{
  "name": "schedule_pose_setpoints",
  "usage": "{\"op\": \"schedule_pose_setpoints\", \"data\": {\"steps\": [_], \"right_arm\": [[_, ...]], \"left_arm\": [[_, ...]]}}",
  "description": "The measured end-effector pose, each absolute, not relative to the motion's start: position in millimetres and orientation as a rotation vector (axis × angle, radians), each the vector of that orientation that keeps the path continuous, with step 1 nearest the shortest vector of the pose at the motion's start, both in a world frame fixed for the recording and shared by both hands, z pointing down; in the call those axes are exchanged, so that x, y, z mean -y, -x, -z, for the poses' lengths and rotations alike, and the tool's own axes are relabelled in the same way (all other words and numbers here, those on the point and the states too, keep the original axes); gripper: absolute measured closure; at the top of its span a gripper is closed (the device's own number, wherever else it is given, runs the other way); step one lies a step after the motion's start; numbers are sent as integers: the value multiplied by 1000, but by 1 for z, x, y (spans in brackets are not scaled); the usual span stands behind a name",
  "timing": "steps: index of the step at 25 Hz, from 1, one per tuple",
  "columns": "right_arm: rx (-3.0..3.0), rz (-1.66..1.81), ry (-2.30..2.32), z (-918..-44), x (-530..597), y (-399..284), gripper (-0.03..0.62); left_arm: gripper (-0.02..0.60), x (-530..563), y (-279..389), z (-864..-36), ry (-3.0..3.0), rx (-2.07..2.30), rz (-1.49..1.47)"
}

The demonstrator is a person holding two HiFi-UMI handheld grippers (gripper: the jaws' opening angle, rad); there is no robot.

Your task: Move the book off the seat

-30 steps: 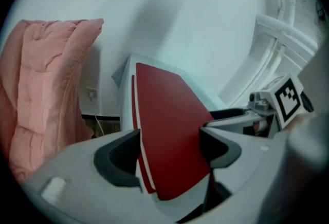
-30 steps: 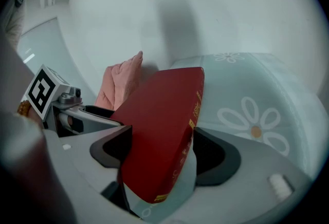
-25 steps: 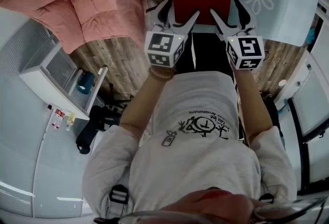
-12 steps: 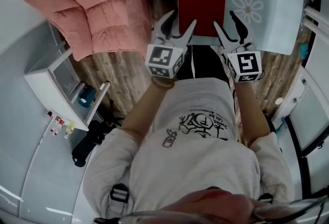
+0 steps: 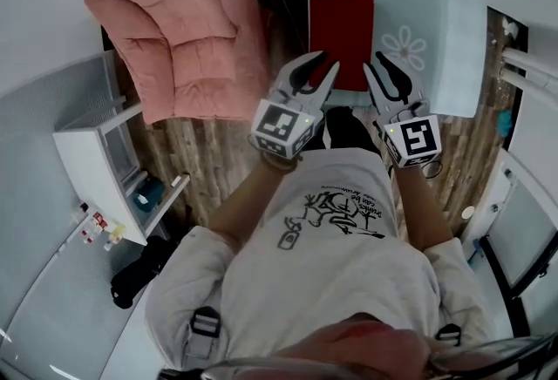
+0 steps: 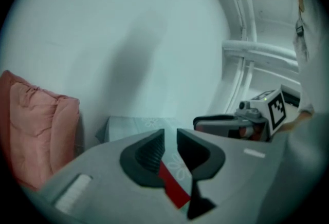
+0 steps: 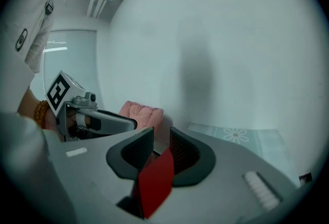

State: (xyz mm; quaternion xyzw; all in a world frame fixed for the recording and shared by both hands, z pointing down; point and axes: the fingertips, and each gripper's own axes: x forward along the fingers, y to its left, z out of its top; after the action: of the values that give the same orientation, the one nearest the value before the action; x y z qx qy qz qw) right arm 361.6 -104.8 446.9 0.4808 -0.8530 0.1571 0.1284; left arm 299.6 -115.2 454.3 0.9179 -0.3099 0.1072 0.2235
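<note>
The left gripper [image 5: 323,64] and right gripper [image 5: 377,63] are hovering side by side, their jaws just having been closing to a narrow gap with nothing between them, while the red book [image 5: 342,37] is lying flat on the flowered cloth [image 5: 423,16] just ahead, between their tips.

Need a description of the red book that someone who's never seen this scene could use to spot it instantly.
In the head view, find the pale blue-green surface with white daisy prints, right of the pink padded armchair. The book lies flat on its left part, just left of a daisy. It is the only solid dark red rectangle there, plain-covered.
</note>
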Motion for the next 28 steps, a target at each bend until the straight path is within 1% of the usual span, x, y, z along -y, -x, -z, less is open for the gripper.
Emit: {"op": "schedule_pose_setpoints", "data": {"steps": [2,5,8,16,28], "right_arm": [[2513,-405,-1395,-424,103,-360,505],[2555,-345,-1385,-393,96,-356,522],[2597,-299,-1379,-364,89,-352,536],[2684,-185,-1326,-305,76,-343,582],[2809,-88,-1366,-223,64,-339,588]], "left_arm": [[523,112,-305,-435,-2574,821,-266],[560,109,-308,-406,-2632,801,-232],[577,104,-312,-379,-2686,788,-199],[578,86,-323,-318,-2813,728,-125],[580,75,-330,-236,-2896,693,58]]}}
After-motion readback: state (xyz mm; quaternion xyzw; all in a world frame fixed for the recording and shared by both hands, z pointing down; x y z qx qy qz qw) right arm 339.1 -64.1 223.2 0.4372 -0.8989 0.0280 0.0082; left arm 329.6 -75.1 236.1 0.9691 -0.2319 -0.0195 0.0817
